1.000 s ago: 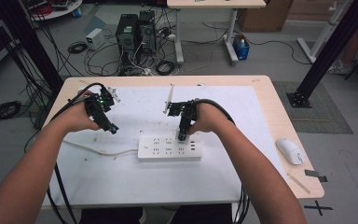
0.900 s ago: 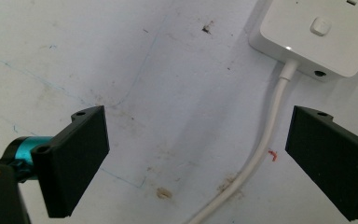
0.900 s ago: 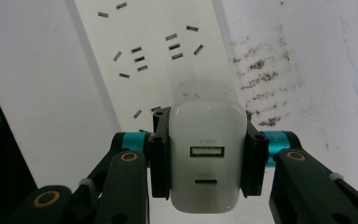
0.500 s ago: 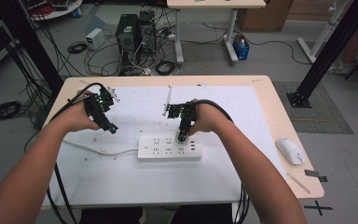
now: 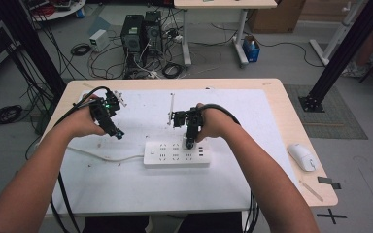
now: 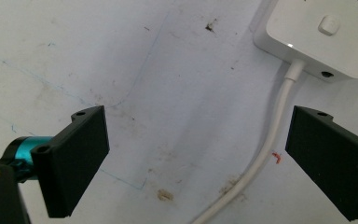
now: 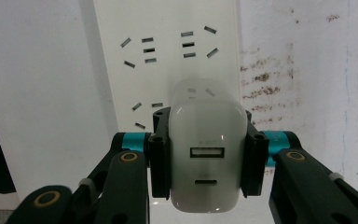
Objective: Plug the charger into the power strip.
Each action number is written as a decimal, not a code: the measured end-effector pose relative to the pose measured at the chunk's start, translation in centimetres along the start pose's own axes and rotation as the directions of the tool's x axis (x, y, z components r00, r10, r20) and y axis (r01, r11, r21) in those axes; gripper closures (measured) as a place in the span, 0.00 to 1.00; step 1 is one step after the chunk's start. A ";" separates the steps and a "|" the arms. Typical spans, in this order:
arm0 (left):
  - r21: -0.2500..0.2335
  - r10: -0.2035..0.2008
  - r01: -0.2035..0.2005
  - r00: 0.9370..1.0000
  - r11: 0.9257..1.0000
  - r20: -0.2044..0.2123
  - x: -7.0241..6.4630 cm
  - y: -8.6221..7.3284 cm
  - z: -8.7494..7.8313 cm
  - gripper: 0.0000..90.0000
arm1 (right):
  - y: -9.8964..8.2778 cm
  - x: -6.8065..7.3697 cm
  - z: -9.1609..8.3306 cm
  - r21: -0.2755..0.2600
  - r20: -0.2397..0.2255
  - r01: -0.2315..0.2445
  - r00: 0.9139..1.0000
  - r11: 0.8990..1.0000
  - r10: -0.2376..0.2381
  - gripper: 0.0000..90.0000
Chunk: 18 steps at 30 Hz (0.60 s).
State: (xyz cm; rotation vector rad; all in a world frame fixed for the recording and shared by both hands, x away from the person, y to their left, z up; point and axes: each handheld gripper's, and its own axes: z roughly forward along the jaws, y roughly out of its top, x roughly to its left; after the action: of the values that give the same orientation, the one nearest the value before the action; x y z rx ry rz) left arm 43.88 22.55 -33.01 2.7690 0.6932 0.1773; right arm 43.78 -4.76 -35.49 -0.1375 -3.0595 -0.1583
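Table contents, listed left to right and placed relative to the power strip (image 5: pixel 177 154).

1. Table (image 5: pixel 281 104): light wood top under a white sheet, marked with brown stains and faint blue lines.

2. Left gripper (image 5: pixel 118 133): held over the sheet just left of the power strip and a little beyond its near-left end. Jaws stand wide apart with nothing between the pads; in the left gripper view the bare sheet and the strip's cord lie beneath the gap.

3. White cord (image 6: pixel 274 130): leaves the power strip's left end, beside its switch button, and runs away leftward along the sheet.

4. Power strip: white, long, lying flat across the middle of the table, sockets facing up.

5. Right gripper (image 5: pixel 189 143): pointed down onto the right half of the power strip. Jaws are clamped on either side of the charger.

6. Charger (image 7: pixel 205 158): white plug-in block with two ports on its outward face, sitting at the power strip's top surface; whether its prongs are seated cannot be told.

7. Computer mouse (image 5: pixel 302 156): white, well to the right of the power strip, near the table's right edge.
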 end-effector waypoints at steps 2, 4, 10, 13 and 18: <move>0.001 0.001 -0.001 1.000 1.000 0.000 0.0 0.0 0.0 0.07 | -0.1 0.0 0.0 0.007 -0.002 -0.001 1.000 1.000 0.001 0.70; 0.003 0.003 -0.003 1.000 1.000 0.001 0.0 0.1 0.1 0.07 | -0.1 0.0 0.0 0.005 0.001 0.013 1.000 1.000 -0.013 0.70; 0.008 0.004 -0.004 1.000 1.000 0.007 0.0 0.2 0.5 0.07 | 0.4 0.4 0.3 0.027 0.021 0.038 0.999 0.999 -0.039 0.70; 0.004 0.003 -0.003 1.000 1.000 0.008 -0.1 0.2 0.6 0.07 | 0.5 0.4 0.3 0.032 0.023 0.040 0.999 0.999 -0.040 0.70; 0.004 -0.007 0.007 1.000 1.000 0.007 0.2 0.0 0.6 0.07 | 0.8 0.6 0.3 0.049 0.029 0.028 0.999 0.998 -0.029 0.70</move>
State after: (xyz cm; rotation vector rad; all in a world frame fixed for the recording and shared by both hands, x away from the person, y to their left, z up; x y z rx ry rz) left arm 44.14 22.49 -33.55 2.7690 0.7017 0.1655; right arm 43.21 -3.92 -35.67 -0.0942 -3.0927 -0.0839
